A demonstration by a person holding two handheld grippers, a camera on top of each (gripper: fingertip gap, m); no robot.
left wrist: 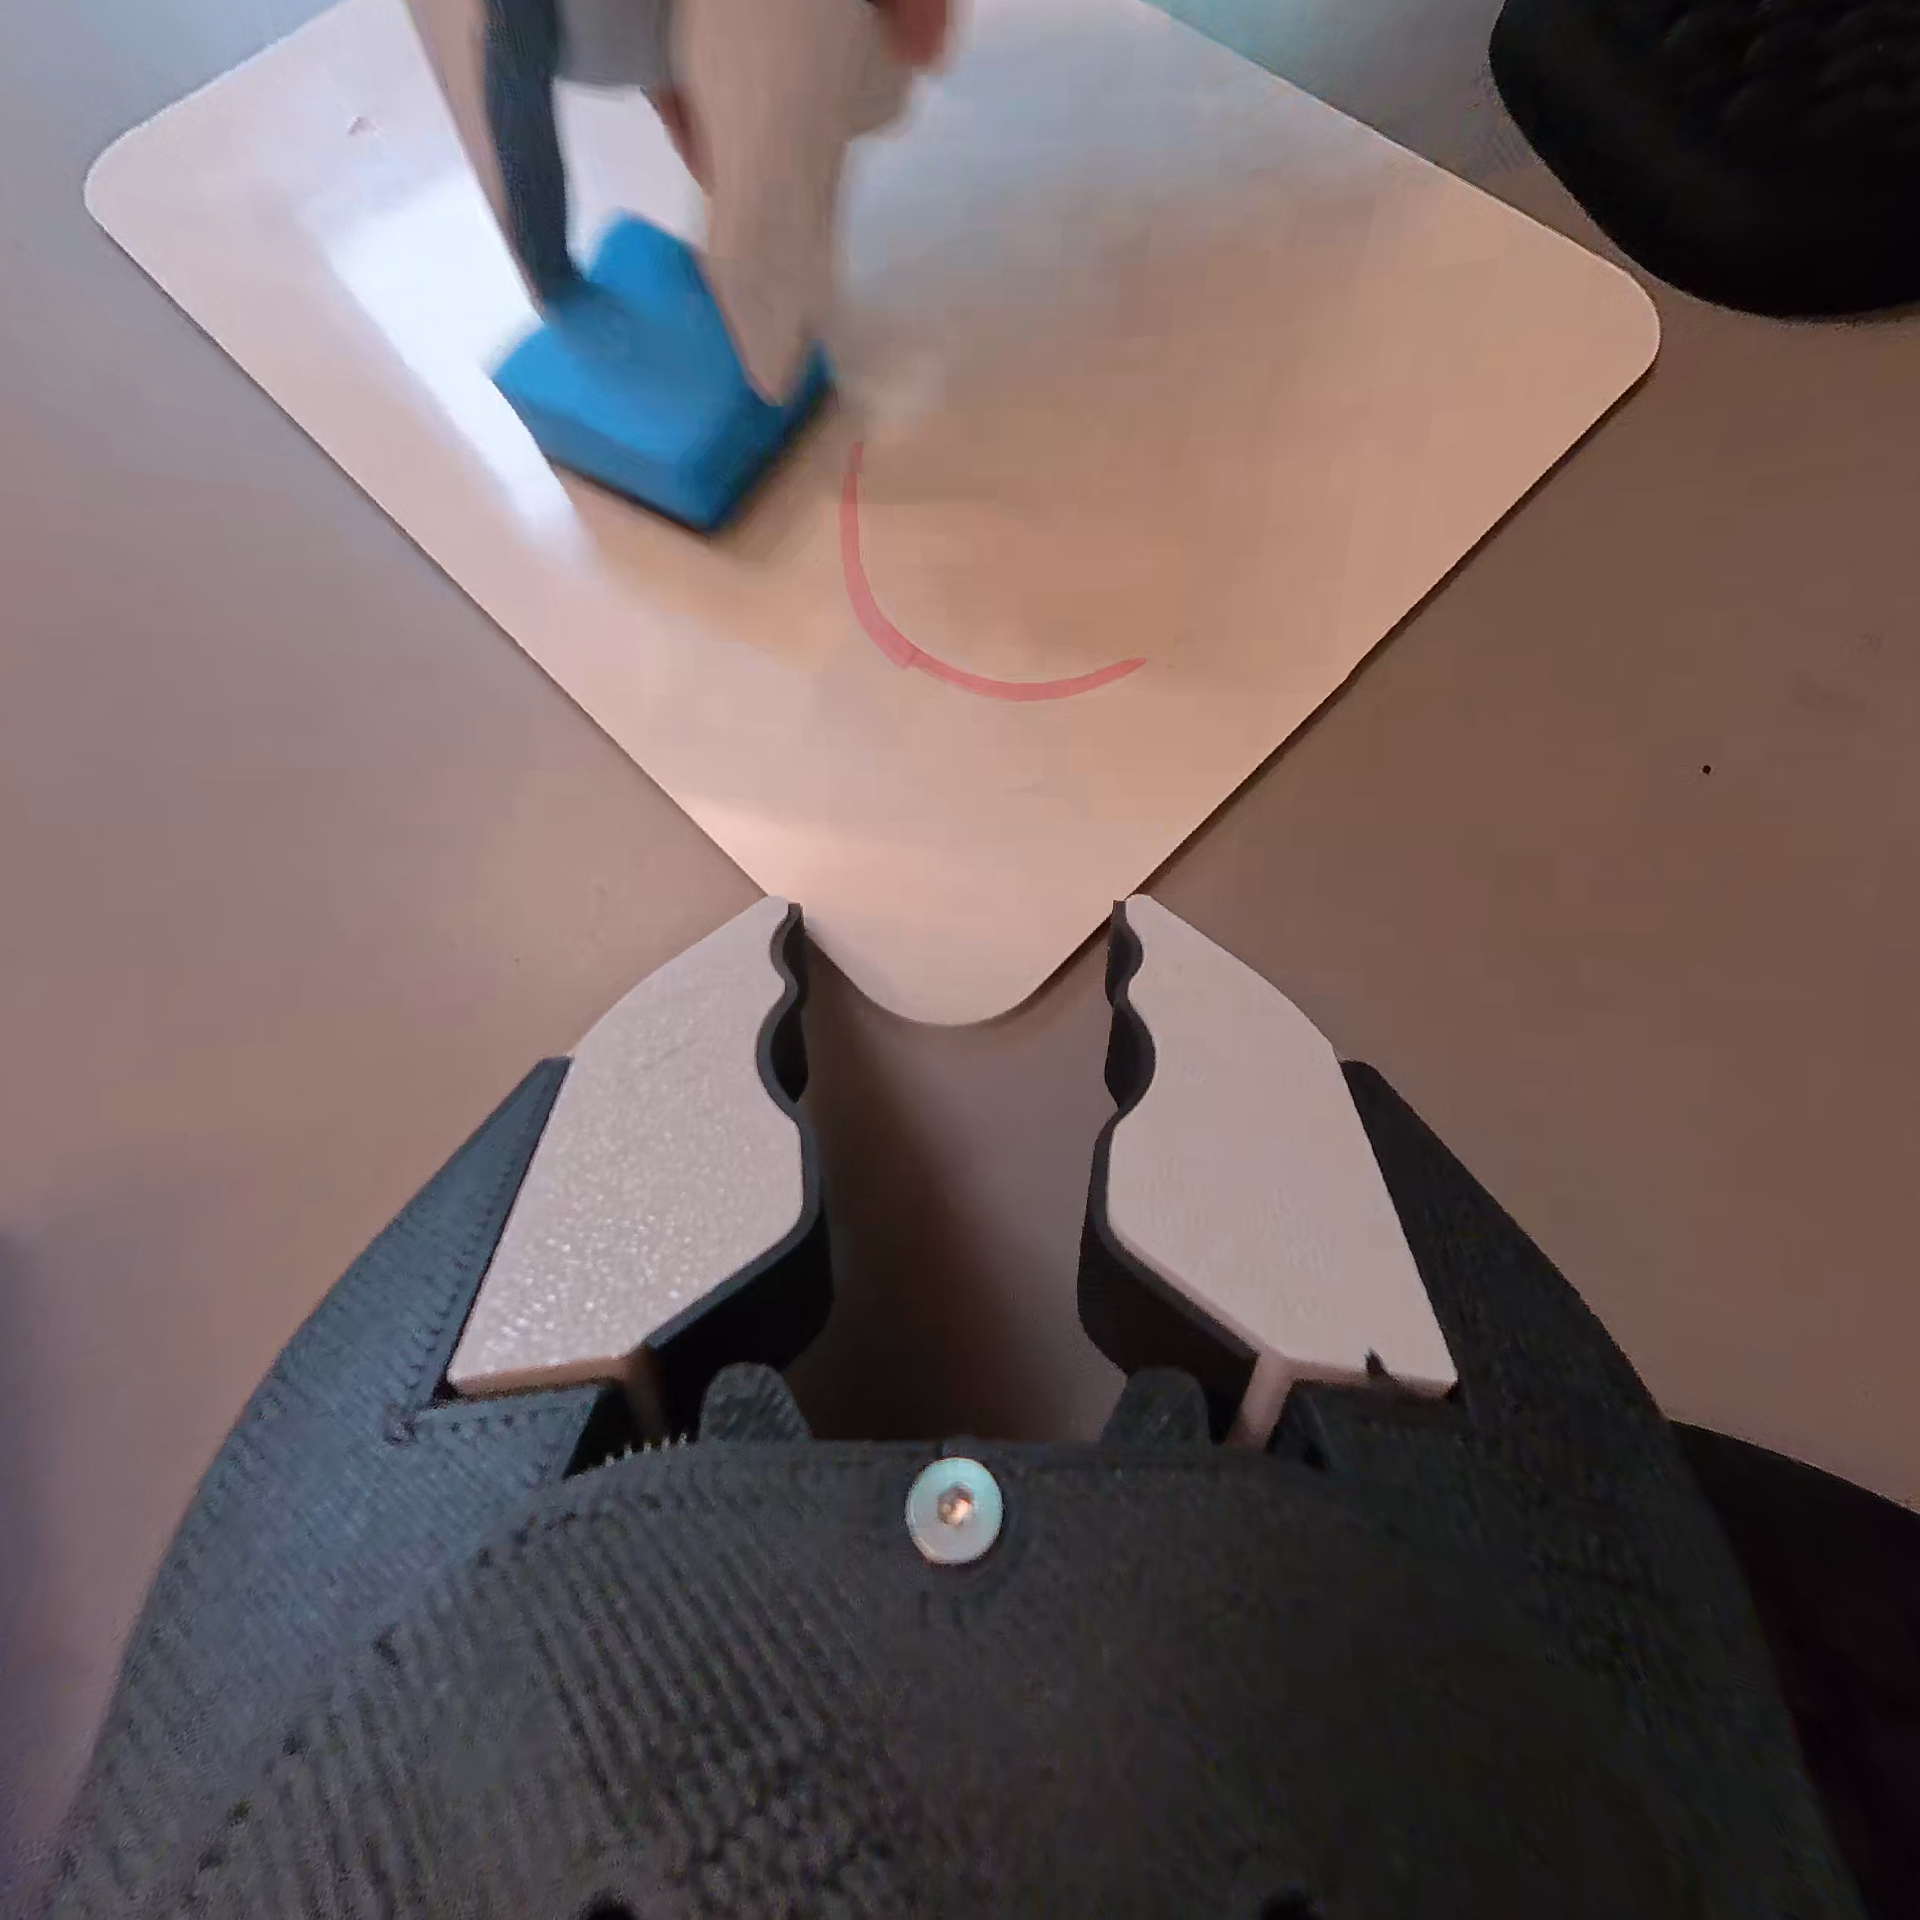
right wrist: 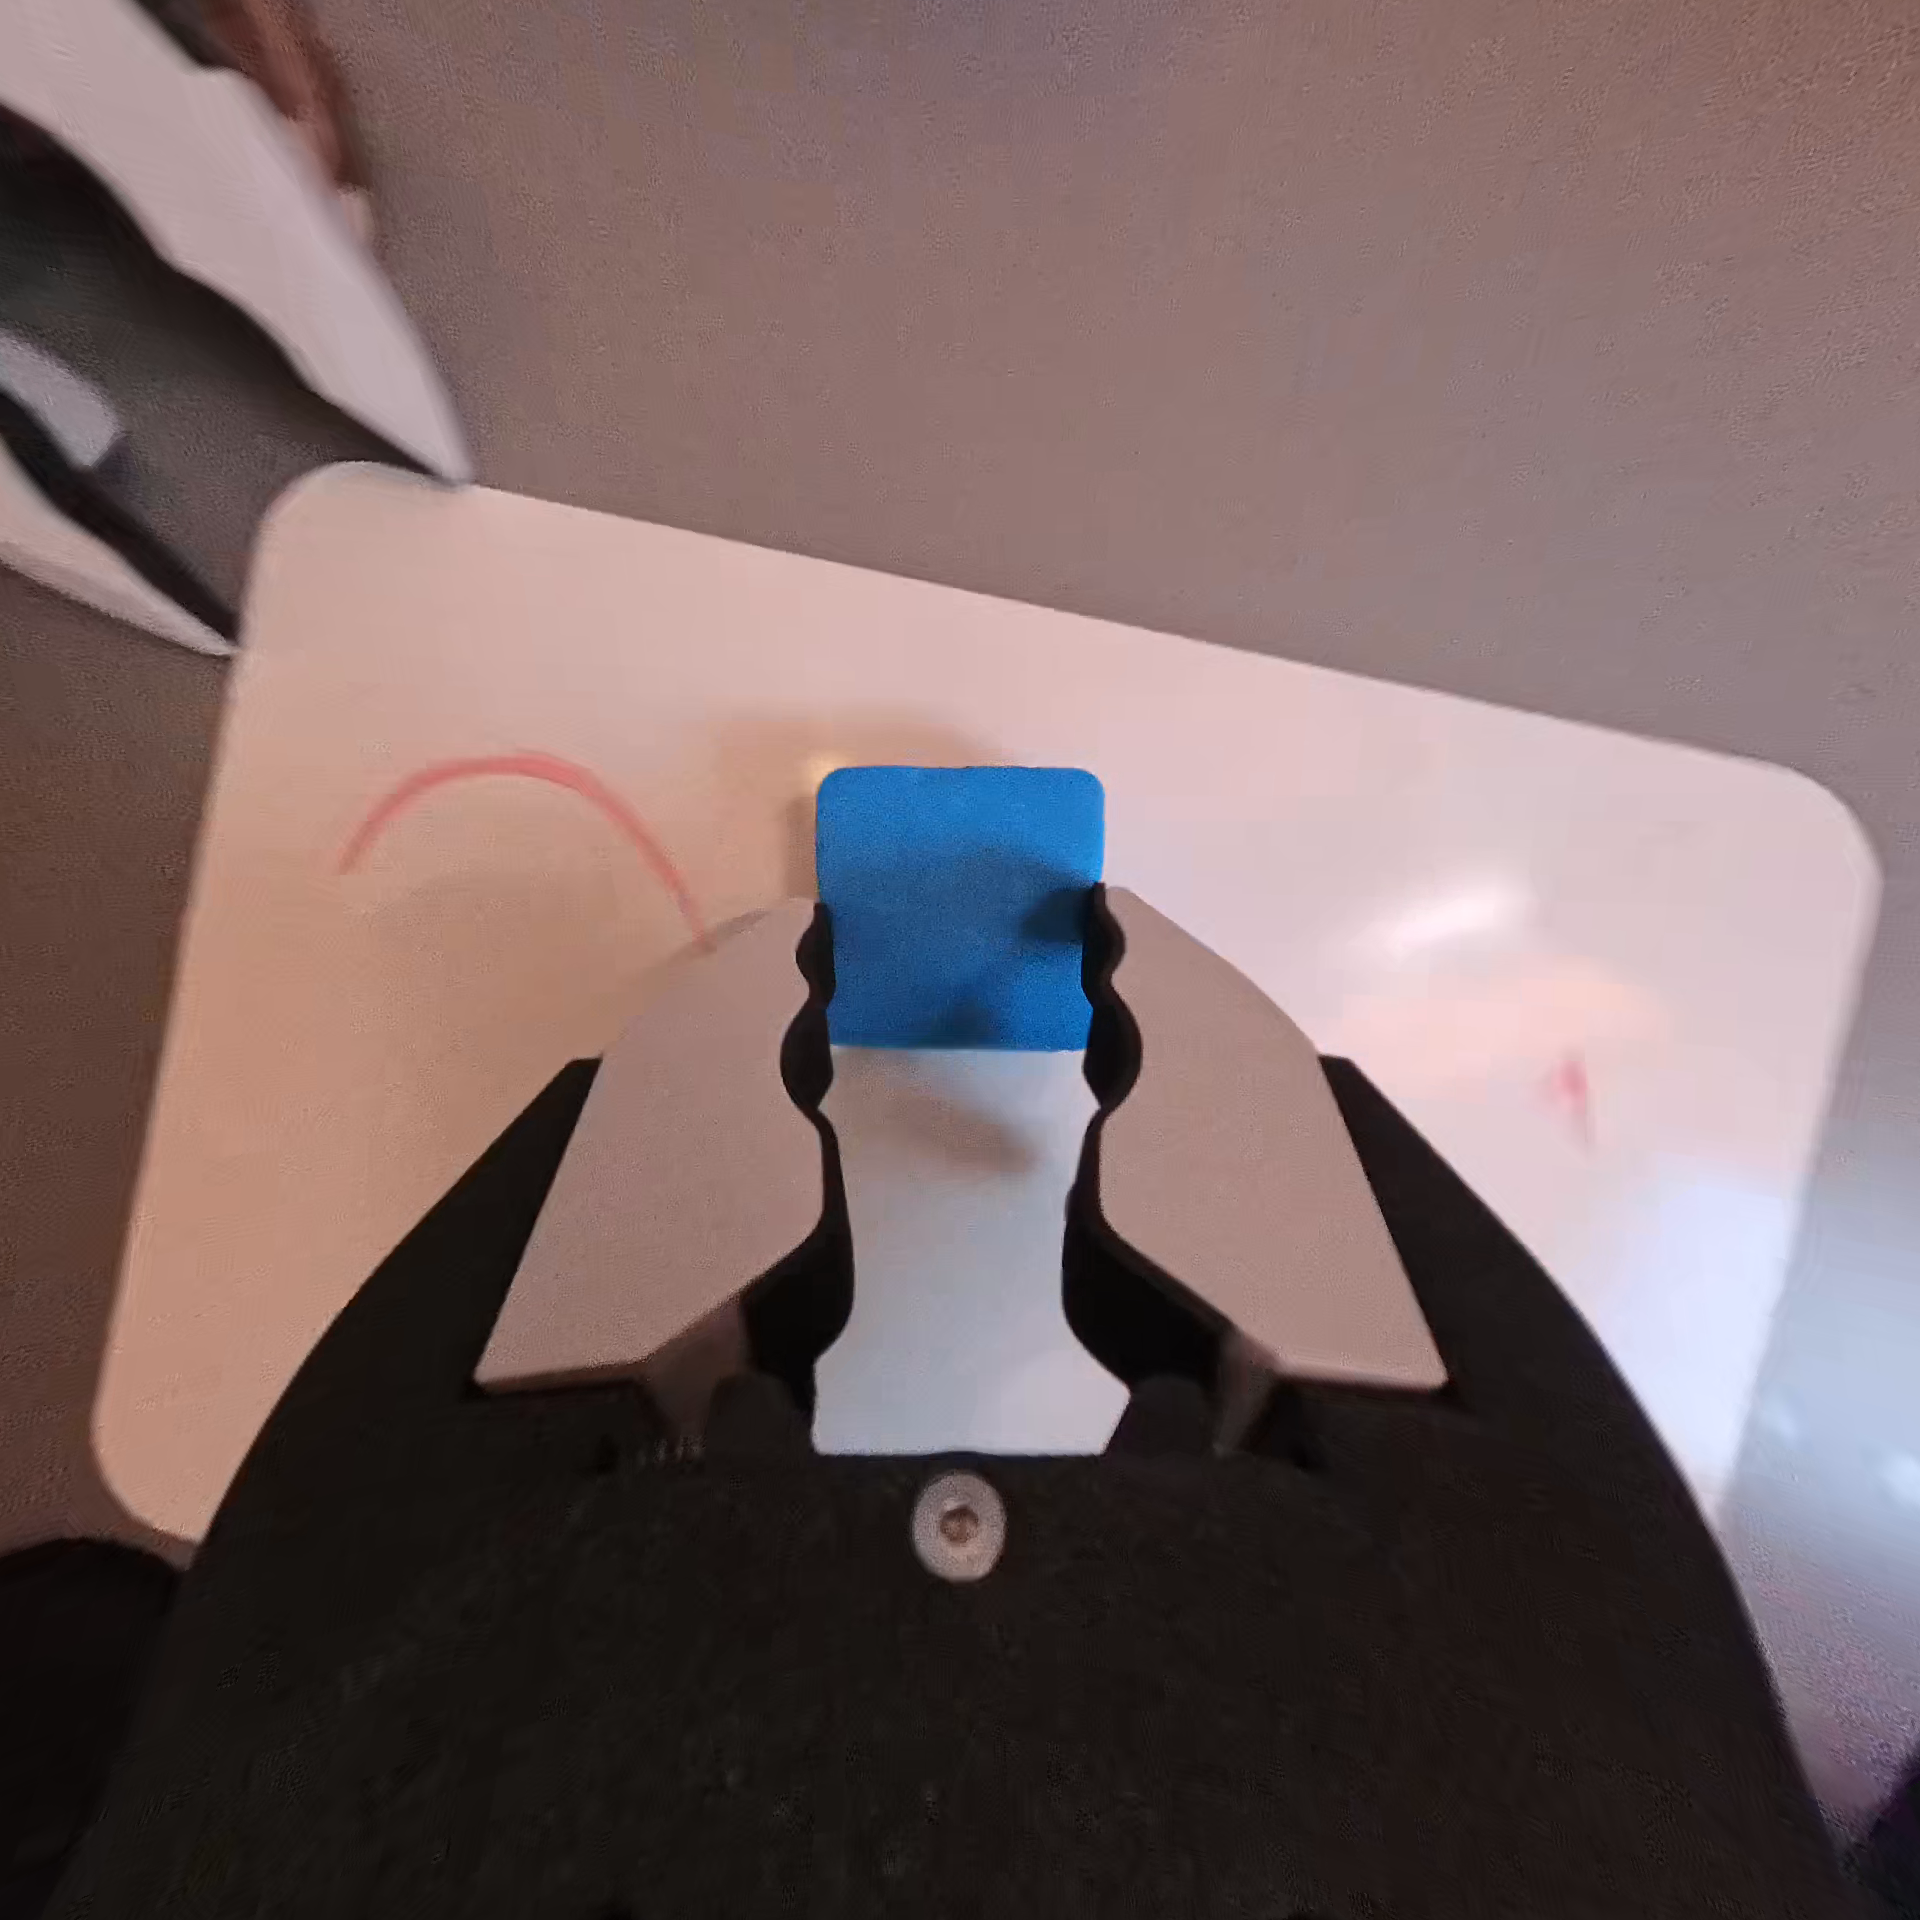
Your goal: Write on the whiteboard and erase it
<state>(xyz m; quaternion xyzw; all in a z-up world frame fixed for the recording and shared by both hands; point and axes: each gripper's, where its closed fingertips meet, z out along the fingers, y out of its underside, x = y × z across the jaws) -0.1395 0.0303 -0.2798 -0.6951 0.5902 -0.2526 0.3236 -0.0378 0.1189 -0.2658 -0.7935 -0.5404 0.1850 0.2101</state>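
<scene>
Light was soft, warm and moderate. The whiteboard [left wrist: 1299,436] carried pale glare streaks along its far left part in the left wrist view and broad washed-out reflections on its right side in the right wrist view. The blue eraser [left wrist: 665,384] and the right gripper [left wrist: 675,312] holding it were motion-blurred there; the red line [left wrist: 935,655] stayed fairly sharp. A soft shadow lay beside the eraser. Wide-angle distortion bowed the board's edges, and the right wrist view was smeared toward its edges.

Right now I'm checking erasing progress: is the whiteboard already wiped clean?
No, a curved red marker line remains on the whiteboard beside the blue eraser.
</scene>
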